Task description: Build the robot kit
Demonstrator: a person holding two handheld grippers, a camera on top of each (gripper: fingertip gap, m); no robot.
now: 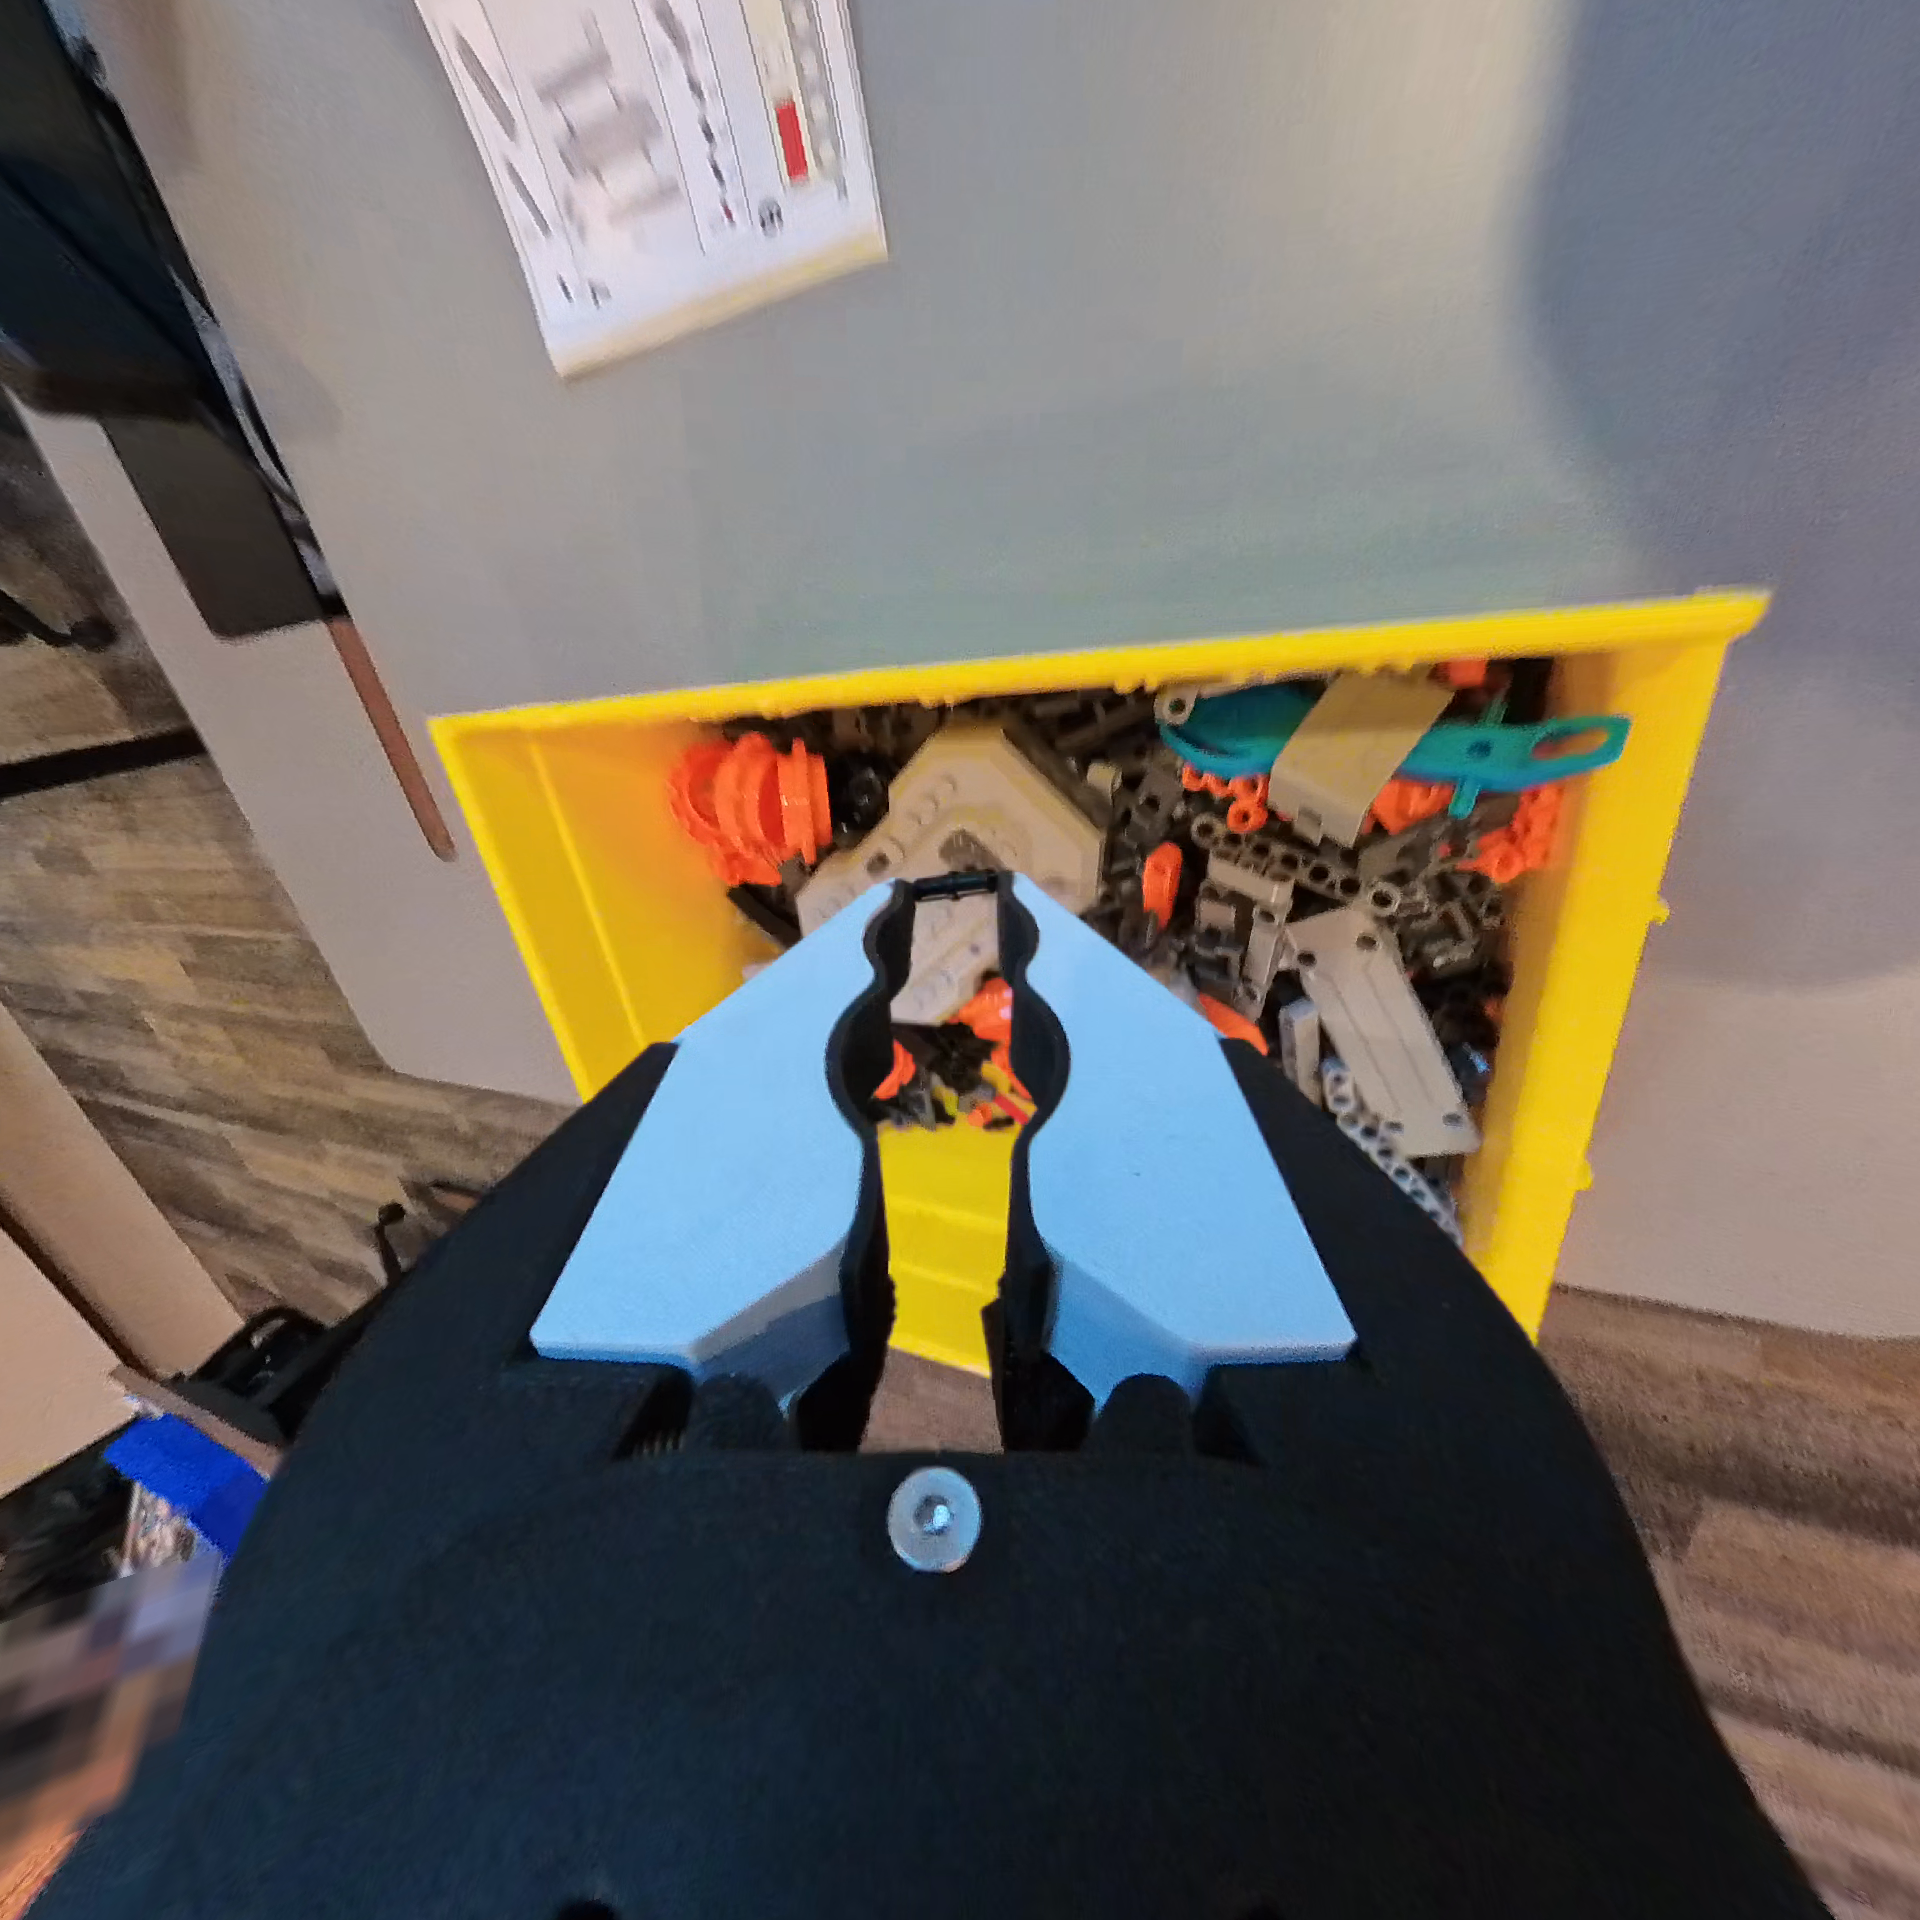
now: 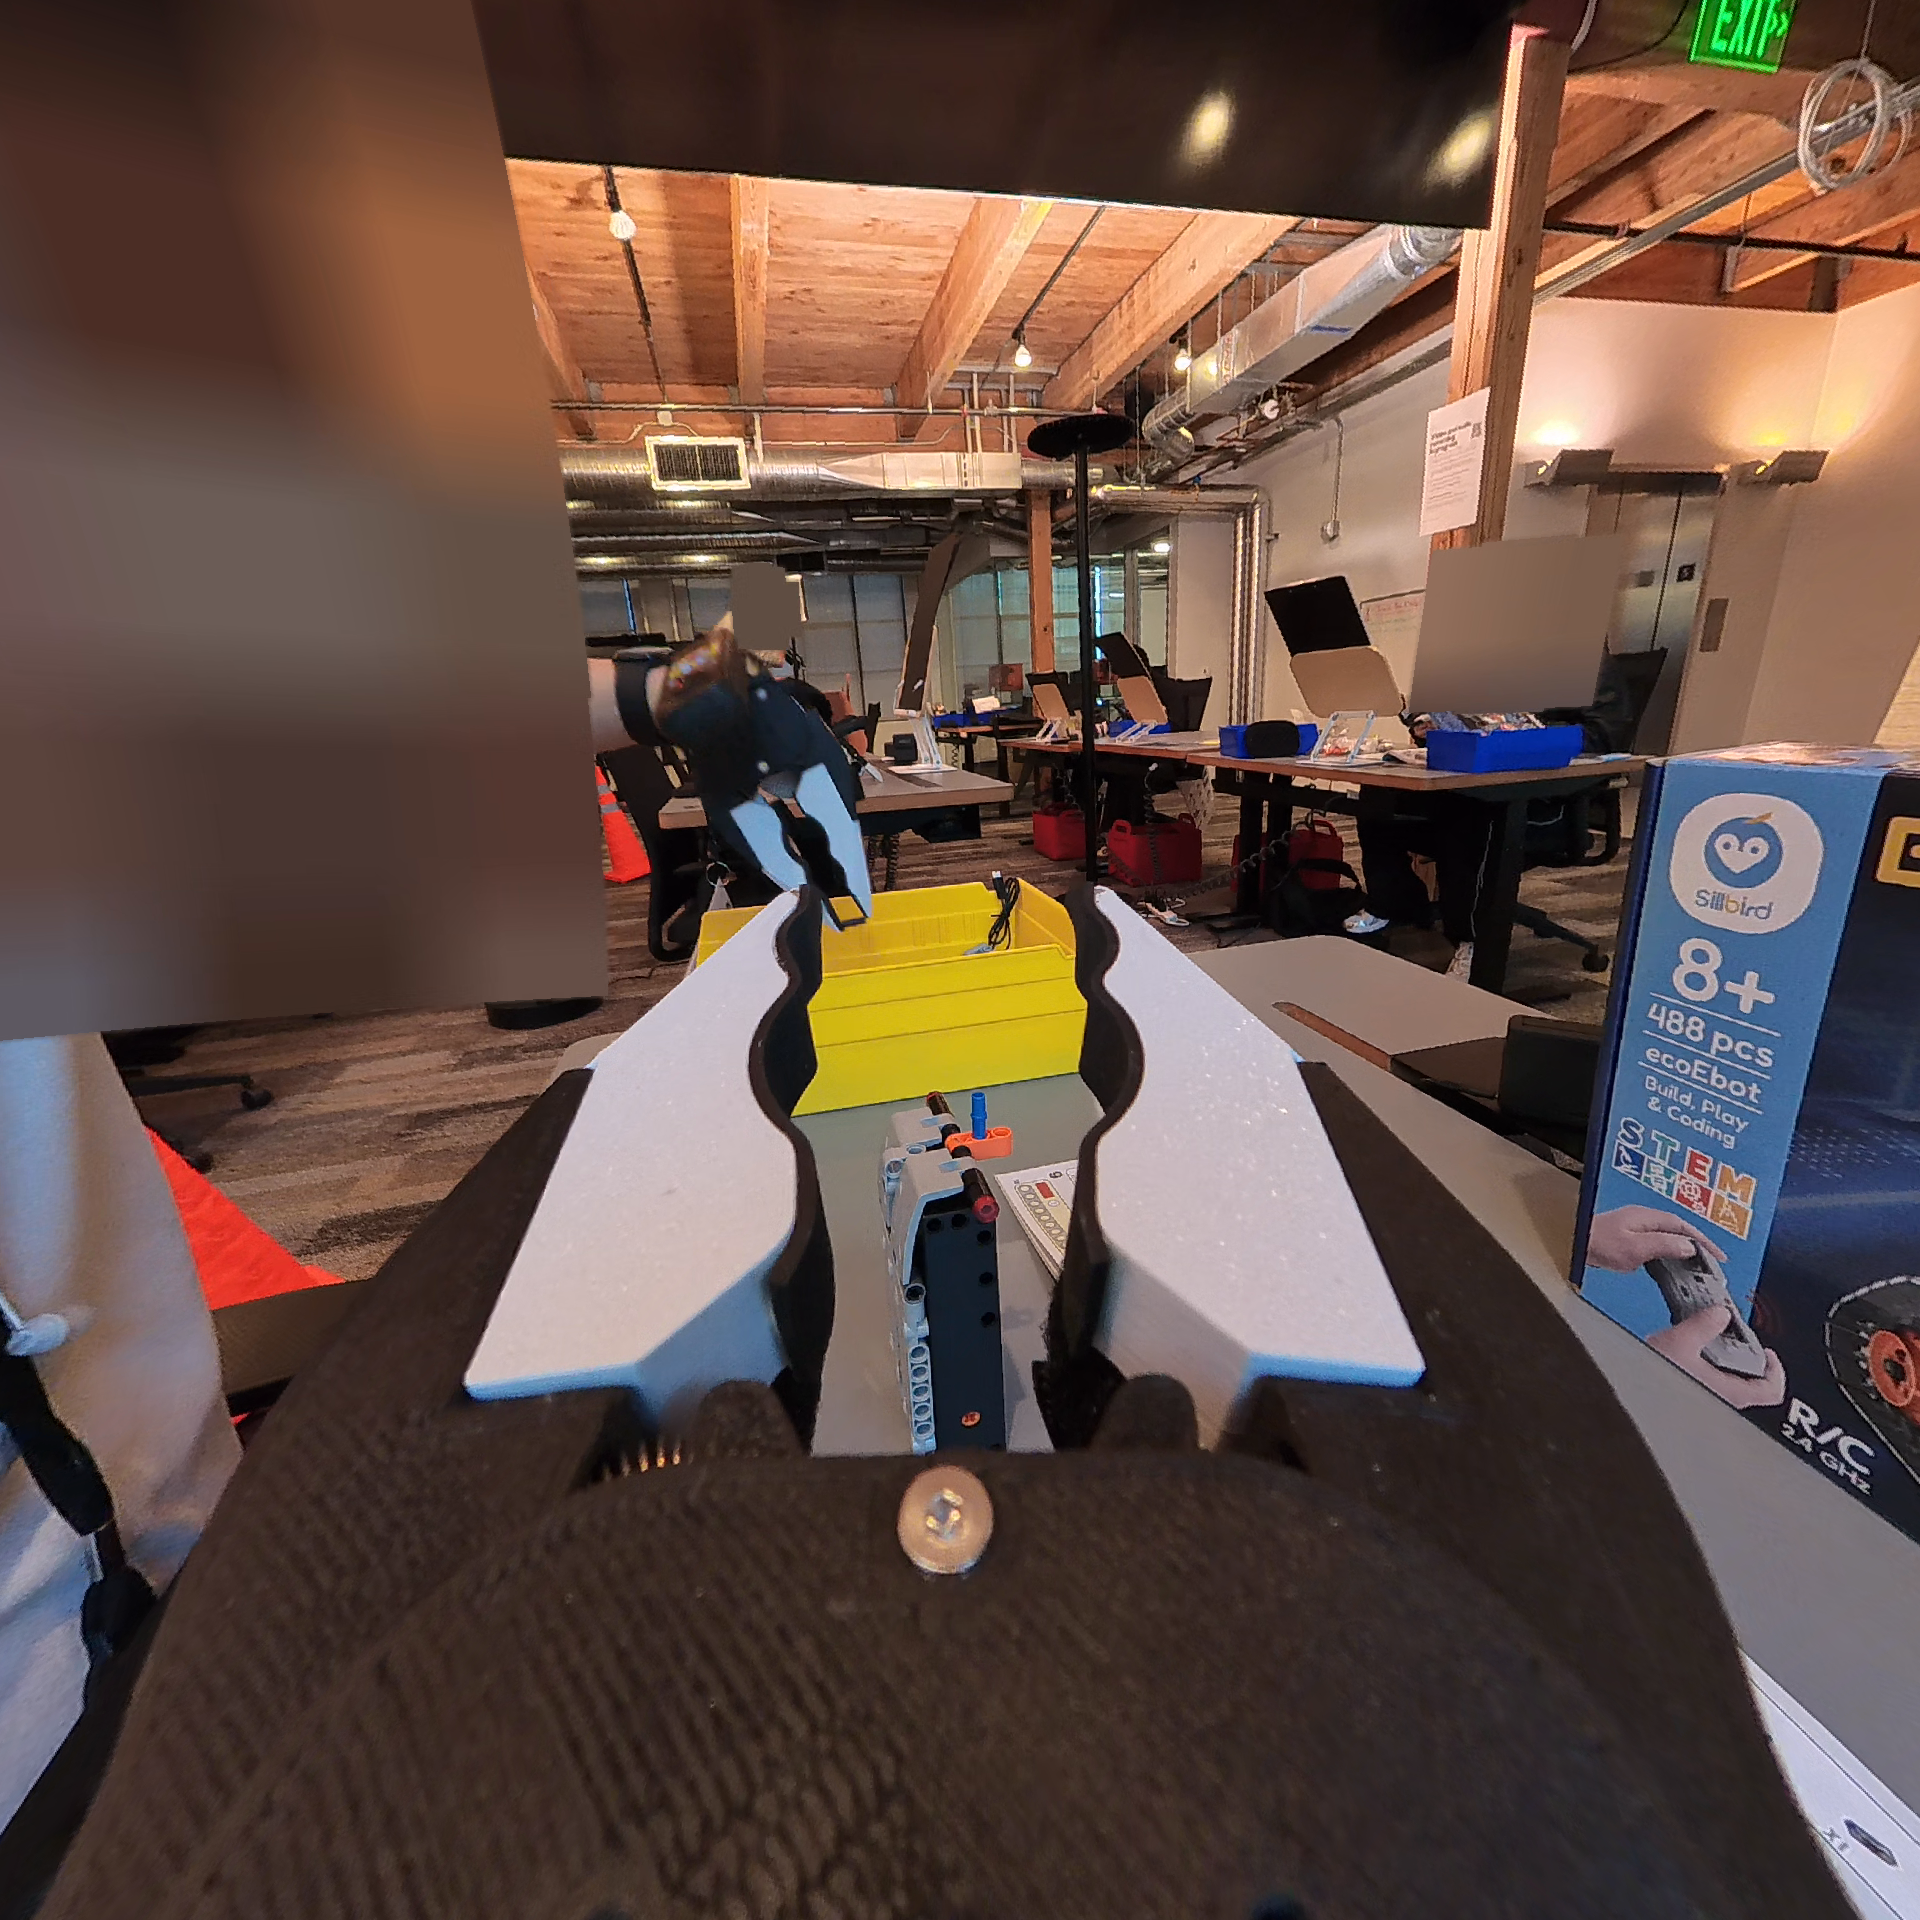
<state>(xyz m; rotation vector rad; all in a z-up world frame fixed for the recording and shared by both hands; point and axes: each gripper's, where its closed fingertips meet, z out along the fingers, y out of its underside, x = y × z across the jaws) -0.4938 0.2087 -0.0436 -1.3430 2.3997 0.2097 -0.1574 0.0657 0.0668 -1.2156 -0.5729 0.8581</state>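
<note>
My left gripper (image 1: 954, 896) hangs over a yellow bin (image 1: 582, 831) heaped with orange, grey, black and teal building parts (image 1: 1299, 883). Its jaws are nearly closed and pinch a small black pin (image 1: 940, 884) crosswise at the tips. In the right wrist view the left gripper (image 2: 844, 906) hovers above the same yellow bin (image 2: 935, 1013). My right gripper (image 2: 940, 914) is open and empty, low over the grey table. A partly built grey and black brick assembly (image 2: 951, 1278) with an orange piece and a blue pin on top lies on the table between its fingers, untouched.
A printed instruction sheet (image 1: 644, 156) lies beyond the bin and shows beside the assembly in the right wrist view (image 2: 1039, 1205). A blue kit box (image 2: 1756, 1122) stands at the right. The table edge (image 1: 395, 727) runs along the left. Other desks and chairs stand behind. The grippers' ends are close to 40 centimeters from one another.
</note>
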